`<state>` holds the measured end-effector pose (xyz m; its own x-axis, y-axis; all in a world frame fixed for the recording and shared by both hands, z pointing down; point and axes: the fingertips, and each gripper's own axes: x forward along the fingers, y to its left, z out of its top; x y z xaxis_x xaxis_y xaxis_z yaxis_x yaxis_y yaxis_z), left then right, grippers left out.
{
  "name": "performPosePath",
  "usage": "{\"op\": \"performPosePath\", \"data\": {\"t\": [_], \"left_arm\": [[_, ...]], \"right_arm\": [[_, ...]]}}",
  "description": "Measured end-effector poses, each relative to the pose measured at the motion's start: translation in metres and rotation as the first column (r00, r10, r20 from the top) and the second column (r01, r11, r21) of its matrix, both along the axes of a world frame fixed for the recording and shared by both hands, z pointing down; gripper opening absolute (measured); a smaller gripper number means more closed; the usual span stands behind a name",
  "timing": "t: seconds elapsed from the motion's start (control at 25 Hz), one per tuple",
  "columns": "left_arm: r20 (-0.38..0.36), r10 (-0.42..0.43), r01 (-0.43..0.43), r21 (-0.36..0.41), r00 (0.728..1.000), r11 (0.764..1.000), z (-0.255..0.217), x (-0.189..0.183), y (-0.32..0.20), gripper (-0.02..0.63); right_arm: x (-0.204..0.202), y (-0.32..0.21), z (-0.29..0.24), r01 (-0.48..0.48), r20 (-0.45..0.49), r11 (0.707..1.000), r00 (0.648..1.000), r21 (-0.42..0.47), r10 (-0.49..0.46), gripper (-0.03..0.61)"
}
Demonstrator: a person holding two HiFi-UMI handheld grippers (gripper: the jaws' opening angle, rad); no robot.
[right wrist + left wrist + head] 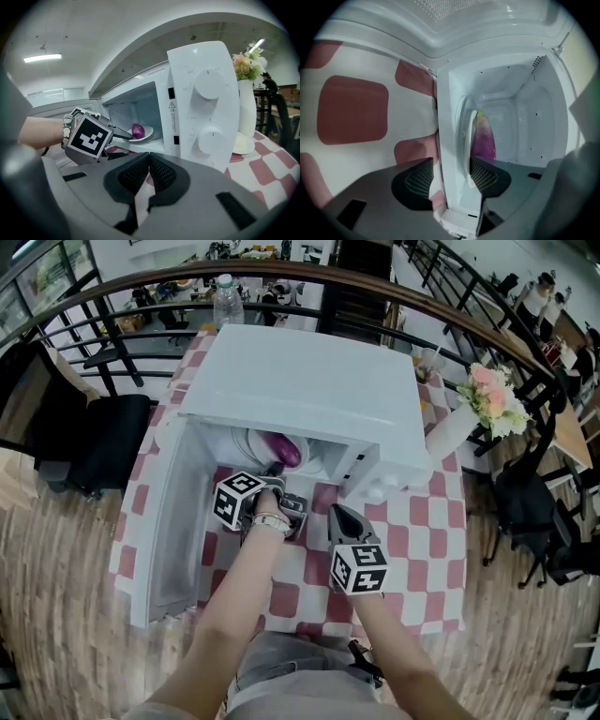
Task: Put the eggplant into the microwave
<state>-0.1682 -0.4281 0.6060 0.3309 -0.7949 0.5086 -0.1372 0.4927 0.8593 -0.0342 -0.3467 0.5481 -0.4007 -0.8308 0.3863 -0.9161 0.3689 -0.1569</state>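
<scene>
the eggplant (484, 138) lies on the plate (466, 136), 12 o'clock from the left gripper (452, 178). it looks smooth, slippery and light, so grab its fat middle. left jaws are spread loose; right gripper (149, 173) jaws are squeezed together, holding nothing.

The grey two-jaw left tool (275, 470), at frame centre on a bare outstretched forearm (246, 587), holds its jaws apart. The right tool (339, 514), just right of it, has its jaws pressed together.

You're working in a staged dining corner of an open, office-like hall. A counter (427, 521) with a red-checked cloth (286, 601) carries a microwave (309, 381) and a vase of flowers (487, 404). Black chairs (108, 442) stand on wood flooring (56, 596), and a curved railing (141, 282) fences off cluttered desks (244, 254).
</scene>
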Motion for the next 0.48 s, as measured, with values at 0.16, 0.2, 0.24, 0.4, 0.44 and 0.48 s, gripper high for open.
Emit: {"op": "performPosePath", "data": {"t": [0.16,0.2,0.24,0.4,0.44,0.48], "left_arm": [[0.004,0.011,-0.011,0.001,1.0,1.0,0.004,-0.003,-0.005,0.256],[0.005,0.015,-0.015,0.002,1.0,1.0,0.005,-0.003,-0.006,0.256],[0.004,0.02,-0.02,0.003,1.0,1.0,0.005,-0.003,-0.008,0.257],[-0.005,0.044,-0.044,0.003,0.999,0.999,0.009,0.0,-0.014,0.297],[-0.005,0.049,-0.049,0.003,0.999,0.999,0.009,0.001,-0.016,0.301],[-0.004,0.054,-0.054,0.002,0.999,0.999,0.01,0.002,-0.018,0.304]], "right_arm": [[-0.004,0.003,0.003,0.005,0.006,1.0,1.0,-0.006,-0.005,0.025],[-0.005,0.003,0.004,0.006,0.007,1.0,1.0,-0.008,-0.006,0.025],[-0.005,0.002,0.005,0.006,0.008,1.0,1.0,-0.01,-0.006,0.025],[-0.007,0.0,0.007,0.004,0.015,1.0,1.0,-0.016,-0.004,0.025],[-0.007,-0.001,0.007,0.004,0.016,1.0,1.0,-0.017,-0.004,0.025],[-0.007,-0.001,0.008,0.004,0.017,1.0,1.0,-0.018,-0.003,0.025]]}}
